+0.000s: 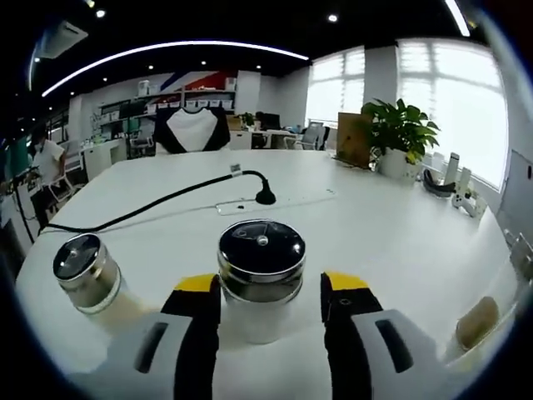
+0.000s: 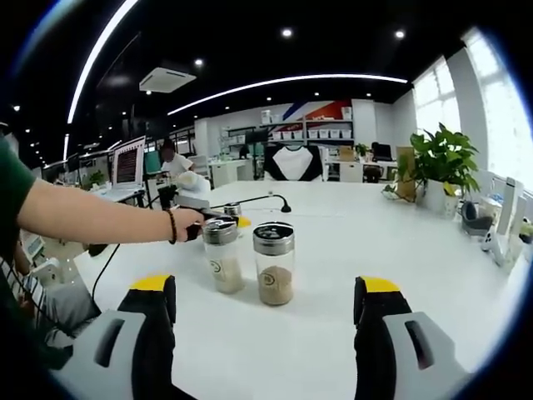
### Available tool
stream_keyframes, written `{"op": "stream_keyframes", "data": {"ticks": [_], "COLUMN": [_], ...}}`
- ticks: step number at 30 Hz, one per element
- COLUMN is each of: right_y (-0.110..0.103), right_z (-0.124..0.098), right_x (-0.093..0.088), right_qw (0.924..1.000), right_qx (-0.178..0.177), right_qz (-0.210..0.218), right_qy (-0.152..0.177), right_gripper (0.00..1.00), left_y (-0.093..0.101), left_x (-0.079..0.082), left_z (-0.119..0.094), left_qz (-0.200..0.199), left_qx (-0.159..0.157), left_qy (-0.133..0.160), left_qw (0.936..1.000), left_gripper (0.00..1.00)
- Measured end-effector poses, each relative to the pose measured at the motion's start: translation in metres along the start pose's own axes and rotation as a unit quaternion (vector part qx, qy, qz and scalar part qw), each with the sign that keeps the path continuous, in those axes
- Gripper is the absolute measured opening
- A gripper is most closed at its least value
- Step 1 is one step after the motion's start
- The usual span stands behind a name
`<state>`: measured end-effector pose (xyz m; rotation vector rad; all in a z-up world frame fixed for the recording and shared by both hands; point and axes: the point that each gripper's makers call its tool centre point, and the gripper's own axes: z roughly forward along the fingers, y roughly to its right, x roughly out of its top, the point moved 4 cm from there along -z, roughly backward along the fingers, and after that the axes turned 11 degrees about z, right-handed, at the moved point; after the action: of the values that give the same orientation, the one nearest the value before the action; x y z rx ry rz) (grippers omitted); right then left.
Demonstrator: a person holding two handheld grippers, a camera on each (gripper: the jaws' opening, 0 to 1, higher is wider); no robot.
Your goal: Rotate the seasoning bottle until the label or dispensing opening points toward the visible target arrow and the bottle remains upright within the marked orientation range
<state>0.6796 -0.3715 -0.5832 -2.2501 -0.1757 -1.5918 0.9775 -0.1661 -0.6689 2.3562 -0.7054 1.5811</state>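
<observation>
Steel-capped, the seasoning bottle stands upright before the black cable on the white surface, between our left hand-held gripper's wide jaws; next we likely close and twist.

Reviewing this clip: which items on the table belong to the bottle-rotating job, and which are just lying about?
Job:
- seasoning bottle between the left gripper jaws
- right gripper, open, facing both bottles

Lying about:
- second bottle beside it
- black cable
- potted plant
- clear ruler-like strip

No target arrow can be made out.
</observation>
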Motion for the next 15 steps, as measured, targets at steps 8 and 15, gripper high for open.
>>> {"op": "stream_keyframes", "data": {"ticks": [8,15], "right_y": [0.0017,0.0021], "right_z": [-0.0014,-0.0011], "right_x": [0.006,0.0008], "right_qw": [0.9999,0.9999], "right_qx": [-0.001,0.001], "right_qz": [0.011,0.014], "right_qy": [0.01,0.002], "right_gripper": [0.89,0.88], "left_y": [-0.0057,-0.0075], "left_x": [-0.0032,-0.0051], "left_z": [0.0015,0.0032], "left_qz": [0.013,0.021], "left_qx": [0.014,0.014], "left_qy": [-0.01,0.001], "left_qw": [0.9998,0.9997], "left_gripper": [0.37,0.36]}}
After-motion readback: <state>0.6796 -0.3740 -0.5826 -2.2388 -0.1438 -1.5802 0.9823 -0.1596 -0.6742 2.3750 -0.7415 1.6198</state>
